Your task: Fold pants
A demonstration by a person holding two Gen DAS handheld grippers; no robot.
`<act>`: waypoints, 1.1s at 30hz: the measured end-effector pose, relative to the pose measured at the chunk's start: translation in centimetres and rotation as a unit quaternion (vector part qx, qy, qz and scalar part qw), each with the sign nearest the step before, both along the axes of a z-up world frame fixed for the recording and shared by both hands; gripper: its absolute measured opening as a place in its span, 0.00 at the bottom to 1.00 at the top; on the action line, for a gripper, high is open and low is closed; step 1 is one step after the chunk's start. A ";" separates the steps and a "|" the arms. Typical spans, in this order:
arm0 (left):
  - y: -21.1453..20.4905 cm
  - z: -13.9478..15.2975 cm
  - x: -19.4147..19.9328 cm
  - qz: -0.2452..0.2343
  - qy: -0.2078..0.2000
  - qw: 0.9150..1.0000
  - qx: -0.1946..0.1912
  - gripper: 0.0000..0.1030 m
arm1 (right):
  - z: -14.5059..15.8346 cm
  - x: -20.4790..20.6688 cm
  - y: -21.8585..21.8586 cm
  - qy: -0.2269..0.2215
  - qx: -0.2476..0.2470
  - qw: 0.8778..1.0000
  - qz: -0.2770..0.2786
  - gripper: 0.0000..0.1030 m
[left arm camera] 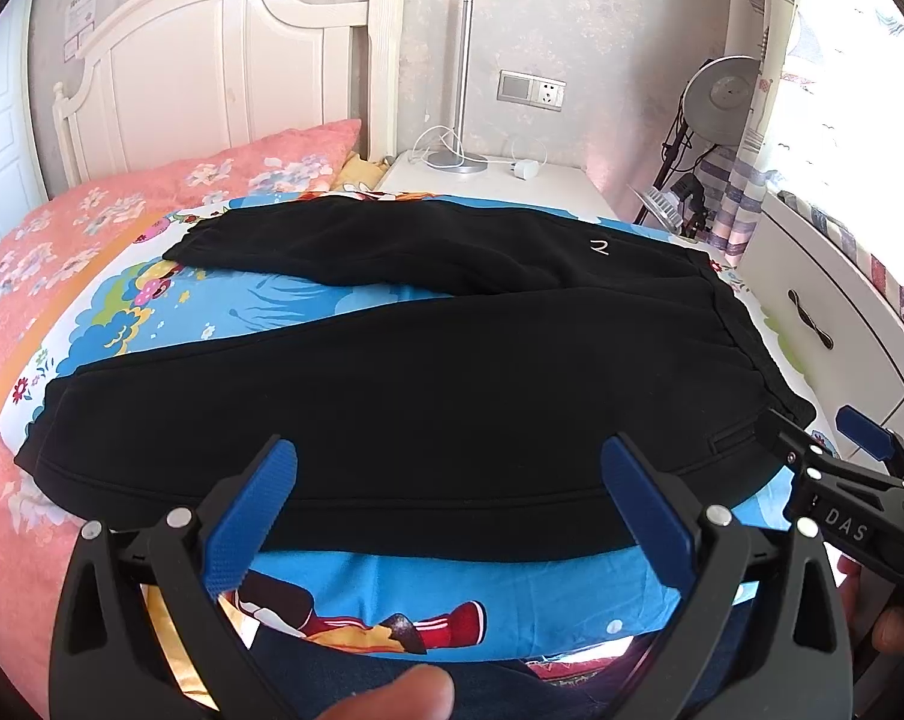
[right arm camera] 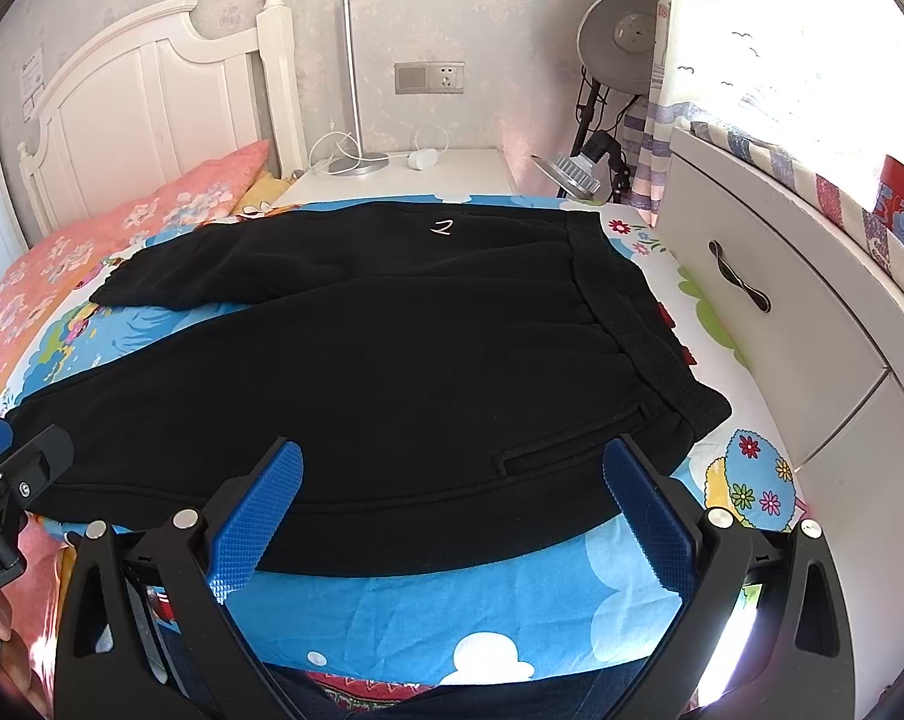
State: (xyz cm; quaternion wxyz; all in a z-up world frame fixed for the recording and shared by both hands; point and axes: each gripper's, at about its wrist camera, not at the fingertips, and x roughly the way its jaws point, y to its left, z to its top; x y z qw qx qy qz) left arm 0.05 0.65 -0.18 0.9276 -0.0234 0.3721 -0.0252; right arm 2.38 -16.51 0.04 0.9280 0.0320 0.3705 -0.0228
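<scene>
Black pants (left arm camera: 392, 384) lie flat on a cartoon-print sheet (left arm camera: 511, 594), both legs running left and the elastic waistband (right arm camera: 625, 324) at the right. A small white mark (right arm camera: 443, 227) sits on the far leg. My left gripper (left arm camera: 452, 468) hovers open over the near leg's front edge, its blue pads (left arm camera: 254, 528) wide apart with nothing between them. The right gripper (right arm camera: 452, 462) is open too, above the near hip by a pocket slit (right arm camera: 571, 441). Each gripper shows at the other view's edge: the right gripper (left arm camera: 853, 450) and the left gripper (right arm camera: 14, 462).
A pink floral pillow (left arm camera: 170, 186) and white headboard (left arm camera: 224, 60) are at the far left. A nightstand (right arm camera: 404, 177) holds a lamp base and a white charger. A white drawer unit (right arm camera: 769, 312) flanks the bed's right side, with a lamp stand (right arm camera: 601, 120) behind. A thumb (left arm camera: 404, 690) shows below.
</scene>
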 end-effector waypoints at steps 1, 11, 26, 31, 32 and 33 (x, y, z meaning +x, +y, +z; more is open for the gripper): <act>0.0 0.0 0.0 0.000 0.000 1.000 0.000 0.98 | 0.1 0.0 0.0 0.000 -0.001 1.000 0.000 0.95; 0.0 0.0 0.0 0.001 -0.001 1.000 0.000 0.98 | 0.1 0.0 0.0 0.000 -0.001 1.000 0.000 0.95; 0.1 0.0 0.0 0.002 -0.001 1.000 -0.001 0.98 | 0.1 0.0 -0.1 0.000 -0.004 1.000 -0.002 0.95; 0.1 0.0 0.0 0.002 0.000 1.000 -0.001 0.98 | 0.0 0.0 -0.1 0.000 -0.004 1.000 -0.002 0.95; 0.1 0.0 0.0 0.002 -0.001 1.000 -0.001 0.98 | 0.0 0.0 -0.1 0.000 -0.004 1.000 -0.002 0.95; 0.2 0.0 0.0 0.002 -0.001 1.000 -0.001 0.98 | 0.0 0.0 -0.1 0.000 -0.004 1.000 -0.002 0.95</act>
